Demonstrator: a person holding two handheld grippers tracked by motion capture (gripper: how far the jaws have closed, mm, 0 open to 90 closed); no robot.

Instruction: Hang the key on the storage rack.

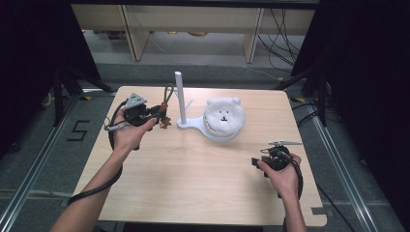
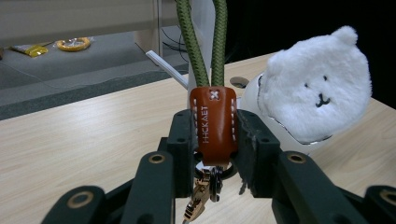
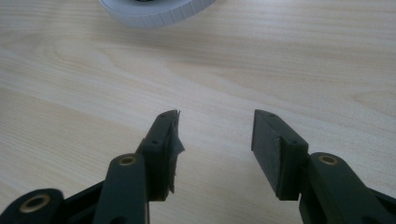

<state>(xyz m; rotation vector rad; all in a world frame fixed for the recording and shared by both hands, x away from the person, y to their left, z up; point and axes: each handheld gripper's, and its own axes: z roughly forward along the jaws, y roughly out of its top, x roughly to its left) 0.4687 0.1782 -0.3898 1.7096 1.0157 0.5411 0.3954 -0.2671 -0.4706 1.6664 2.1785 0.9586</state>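
High view: my left gripper (image 1: pixel 155 112) holds an olive-green braided cord keyring with a brown leather tab (image 1: pixel 167 102) above the pale wooden desk (image 1: pixel 193 183), just left of the white post stand (image 1: pixel 181 99), probably to hang its loop there; my right gripper (image 1: pixel 261 162) rests apart. Left gripper view: the jaws clamp the leather tab (image 2: pixel 212 125), cord running upward, brass clasp (image 2: pixel 198 198) dangling below, a fluffy white bear-face cushion (image 2: pixel 317 98) beyond. Right gripper view: my right gripper (image 3: pixel 215 128) stands released, empty.
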